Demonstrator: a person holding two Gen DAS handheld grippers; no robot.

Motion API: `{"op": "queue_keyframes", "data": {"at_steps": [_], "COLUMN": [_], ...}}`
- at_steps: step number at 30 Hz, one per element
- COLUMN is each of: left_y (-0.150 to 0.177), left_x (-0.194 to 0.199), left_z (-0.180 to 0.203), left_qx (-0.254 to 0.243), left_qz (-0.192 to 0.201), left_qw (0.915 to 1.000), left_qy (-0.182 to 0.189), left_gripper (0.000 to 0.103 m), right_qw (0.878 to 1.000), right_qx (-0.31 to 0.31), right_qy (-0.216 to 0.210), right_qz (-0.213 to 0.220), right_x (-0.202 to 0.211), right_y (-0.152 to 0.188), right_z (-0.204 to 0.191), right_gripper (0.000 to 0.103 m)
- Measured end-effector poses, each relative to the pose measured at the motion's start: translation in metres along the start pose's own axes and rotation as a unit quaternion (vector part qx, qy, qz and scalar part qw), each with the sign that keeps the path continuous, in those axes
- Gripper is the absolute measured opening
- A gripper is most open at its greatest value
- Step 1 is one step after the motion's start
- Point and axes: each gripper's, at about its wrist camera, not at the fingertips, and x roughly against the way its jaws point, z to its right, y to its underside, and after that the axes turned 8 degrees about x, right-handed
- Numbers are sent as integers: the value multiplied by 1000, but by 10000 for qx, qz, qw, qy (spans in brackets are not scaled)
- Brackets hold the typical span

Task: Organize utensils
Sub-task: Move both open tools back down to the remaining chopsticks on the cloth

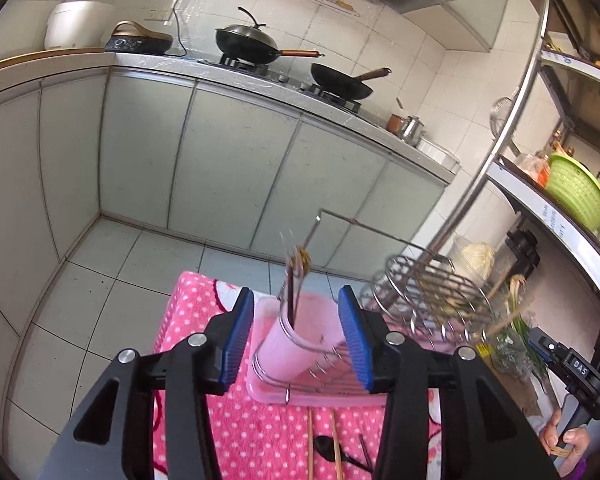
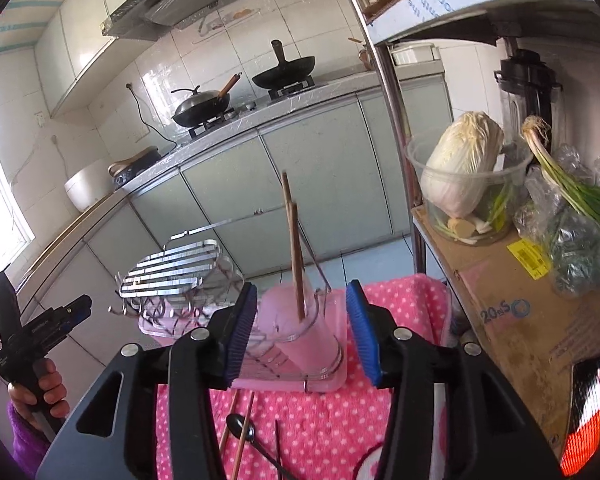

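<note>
A pink cup [image 1: 288,352] stands in a wire holder [image 1: 324,364] on a pink tray [image 1: 300,398], with brown chopsticks [image 1: 294,280] upright in it. My left gripper [image 1: 296,300] is open, its blue pads either side of the cup and not touching it. In the right wrist view the same cup [image 2: 316,340] and chopsticks [image 2: 294,240] sit between the spread pads of my open right gripper [image 2: 303,292]. Loose chopsticks [image 1: 310,440] and a black spoon [image 1: 326,446] lie on the pink dotted towel [image 1: 204,304], nearer than the tray. They also show as chopsticks [image 2: 227,426] and spoon [image 2: 235,426].
A metal wire basket [image 1: 428,292] with a slotted top [image 2: 172,268] stands beside the cup. A steel shelf post [image 2: 396,140] rises at the right; a cardboard box [image 2: 512,300] carries a cabbage tub [image 2: 460,184] and green onions. Grey cabinets [image 1: 220,168] and a stove counter with woks lie beyond.
</note>
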Motion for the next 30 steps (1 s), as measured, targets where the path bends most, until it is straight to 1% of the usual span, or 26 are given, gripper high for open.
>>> {"op": "queue_keyframes", "data": {"at_steps": [4,7,10,13,17,18,20,22,24,25,26,27,30], "left_y": [21,37,53,69,90,95,103,113,119,122,124,126,134], "left_x": [6,5,1,-6,-18,-22,-33,-48,-65,-74,-80,-89,-115], "left_z": [3,3,0,-4,-7,-9,-13,-17,-15,-12,-10,-7,7], "left_qx": [-169,-209,-228,-220,-220,-182,-69,62,113,83,38,-21,-245], "left_qz": [-243,-484,-687,-907,-1235,-1339,-1570,-1860,-2079,-2163,-2201,-2248,-2374], "left_qw": [9995,9986,9974,9956,9920,9907,9875,9824,9779,9760,9751,9738,9697], "left_qy": [53,75,29,-72,-167,-136,-111,-134,-180,-231,-266,-352,-521], "left_gripper": [44,44,44,44,44,44,44,44,39,38,36,30,26], "right_qw": [9999,9993,9975,9959,9945,9939,9924,9909,9887,9875,9865,9855,9817], "right_qx": [-15,71,86,19,-17,-22,-43,-89,-138,-159,-186,-220,-345], "right_qy": [12,40,67,41,-46,-89,-195,-266,-334,-366,-395,-422,-552], "right_qz": [-153,-377,-695,-899,-1043,-1095,-1215,-1319,-1456,-1524,-1577,-1631,-1791], "right_x": [6,3,-5,-8,-13,-15,-19,-23,-29,-32,-34,-36,-41], "right_y": [23,45,63,79,92,96,106,117,128,133,138,142,153], "right_z": [-2,-5,-4,-3,-5,-6,-9,-10,-11,-11,-10,-9,-7], "right_gripper": [47,47,47,47,47,47,47,47,47,47,47,47,47]}}
